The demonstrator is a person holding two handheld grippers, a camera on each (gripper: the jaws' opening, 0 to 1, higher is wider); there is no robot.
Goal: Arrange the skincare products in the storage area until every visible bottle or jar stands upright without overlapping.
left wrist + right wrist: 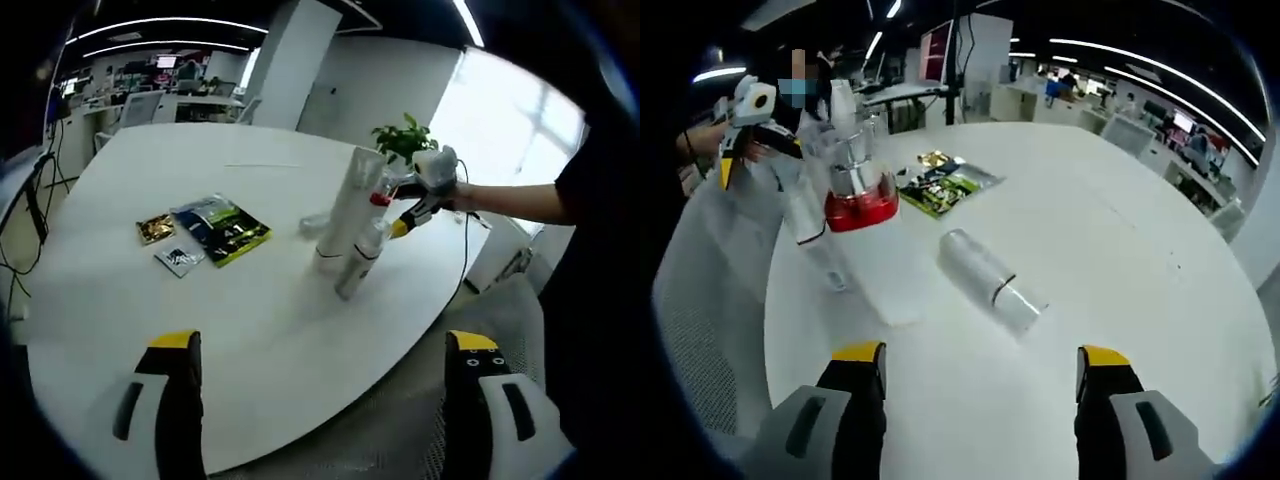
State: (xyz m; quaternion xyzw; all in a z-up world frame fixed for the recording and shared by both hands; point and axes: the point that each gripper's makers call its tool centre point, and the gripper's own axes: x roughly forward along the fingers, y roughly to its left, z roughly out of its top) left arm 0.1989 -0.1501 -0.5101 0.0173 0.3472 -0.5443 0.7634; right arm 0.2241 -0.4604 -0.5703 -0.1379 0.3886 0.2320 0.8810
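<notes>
Clear plastic and lying on its side, the fallen bottle [990,280] rests on the white table [1120,240], apart from the other products. It looks light, smooth and free to roll, so a squeeze across the middle of its body, not the cap end, would probably hold best. To its left is a red-collared bottle [860,195], likely top-heavy.

The left gripper view shows, from the far side, what the other does not make clear: a tall white tube [350,205] stands upright with a small white bottle [358,262] leaning against it. The tube is probably soft-walled and would tip under a sideways push.

Foil packets [222,230] lie further left, and a plant [405,138] stands behind.

The right gripper [980,352] is spread wide and holds nothing; it faces the fallen bottle. The left gripper [322,342] is likewise wide and empty, well back at the near table edge.
</notes>
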